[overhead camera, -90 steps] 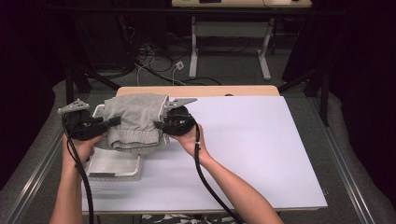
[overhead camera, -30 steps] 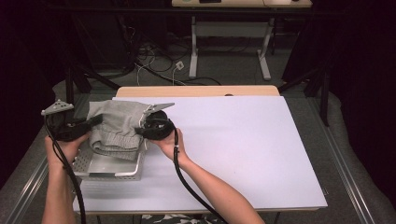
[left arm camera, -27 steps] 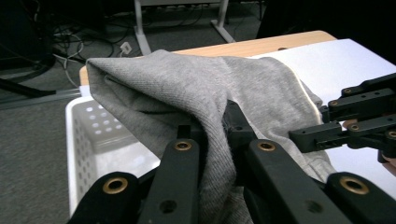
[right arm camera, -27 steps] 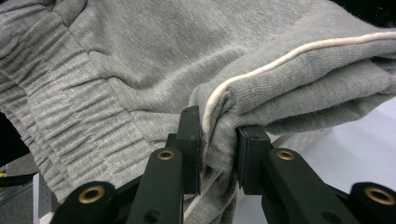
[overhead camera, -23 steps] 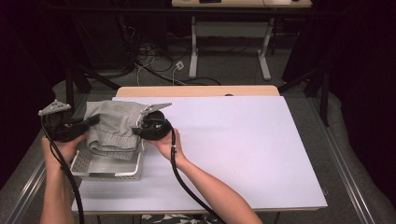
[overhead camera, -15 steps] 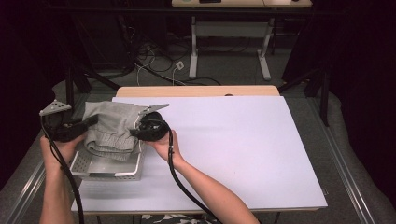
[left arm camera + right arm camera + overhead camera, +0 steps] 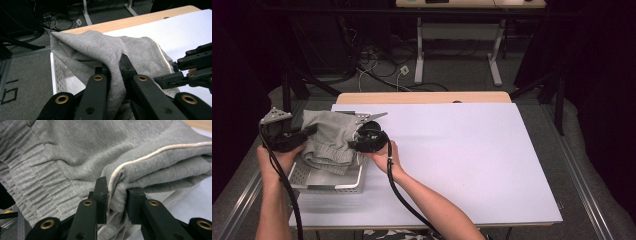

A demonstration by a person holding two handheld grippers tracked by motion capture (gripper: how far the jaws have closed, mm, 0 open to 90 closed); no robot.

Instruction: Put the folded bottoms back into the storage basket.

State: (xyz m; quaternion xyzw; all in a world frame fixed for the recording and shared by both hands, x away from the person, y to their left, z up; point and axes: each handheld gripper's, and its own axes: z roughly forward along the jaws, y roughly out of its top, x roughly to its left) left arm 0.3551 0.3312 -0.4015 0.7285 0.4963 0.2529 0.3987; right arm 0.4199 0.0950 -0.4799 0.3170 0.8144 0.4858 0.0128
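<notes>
A folded grey garment with a ribbed waistband and a white piping line hangs over a white perforated basket at the table's left edge. My left gripper is shut on the garment's left side; the left gripper view has grey cloth pinched between its jaws. My right gripper is shut on the garment's right edge. The right gripper view has the piped fold clamped at the jaw tips. The basket's inside is mostly hidden by the cloth.
A white sheet covers the wooden table, stretching right of the basket. The basket wall sits close to the table's left edge. Desk legs and cables lie on the floor beyond the table.
Both grippers have carried the garment leftward from the table's left-middle to over the basket and lowered it slightly. Both stay shut on the cloth.
</notes>
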